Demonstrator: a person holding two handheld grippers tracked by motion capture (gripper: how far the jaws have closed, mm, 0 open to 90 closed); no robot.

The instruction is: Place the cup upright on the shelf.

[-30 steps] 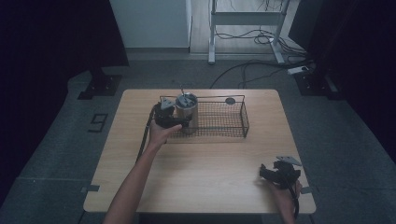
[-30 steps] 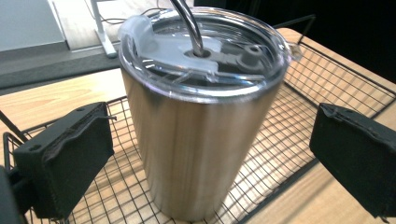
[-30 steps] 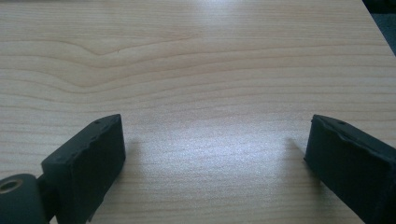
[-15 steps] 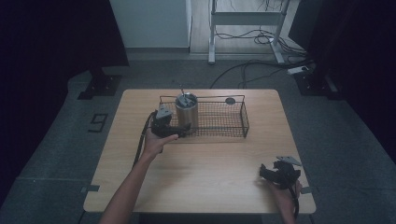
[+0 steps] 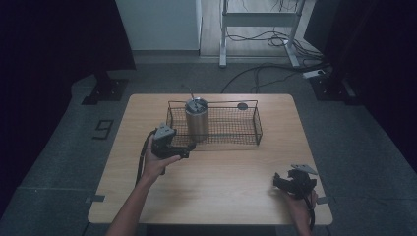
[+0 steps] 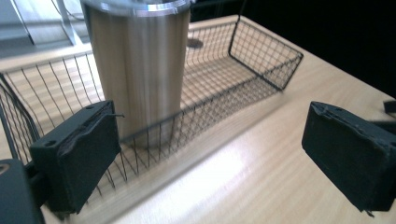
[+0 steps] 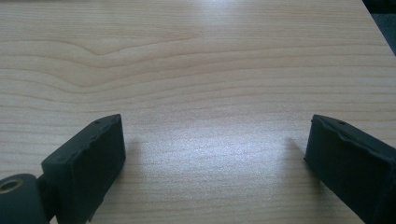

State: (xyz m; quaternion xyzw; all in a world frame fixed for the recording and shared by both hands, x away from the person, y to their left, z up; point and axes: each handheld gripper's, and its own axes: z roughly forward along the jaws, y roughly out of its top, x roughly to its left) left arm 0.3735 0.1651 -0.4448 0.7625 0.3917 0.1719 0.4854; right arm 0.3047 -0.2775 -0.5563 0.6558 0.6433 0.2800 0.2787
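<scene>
Though steel tumbler (image 6: 140, 70) close, unlabelled.

Wood table (image 5: 221, 167) w/ wire basket (image 5: 231, 133)

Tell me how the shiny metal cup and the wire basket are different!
The metal cup has solid, smooth walls, while the wire basket is open black mesh you can see through. The cup is tall, narrow and round; the basket is low, long and boxy. The cup stands upright inside the basket, at its left end, so the basket holds the cup. Both sit on the wooden table, and neither tool is touching them.
</scene>
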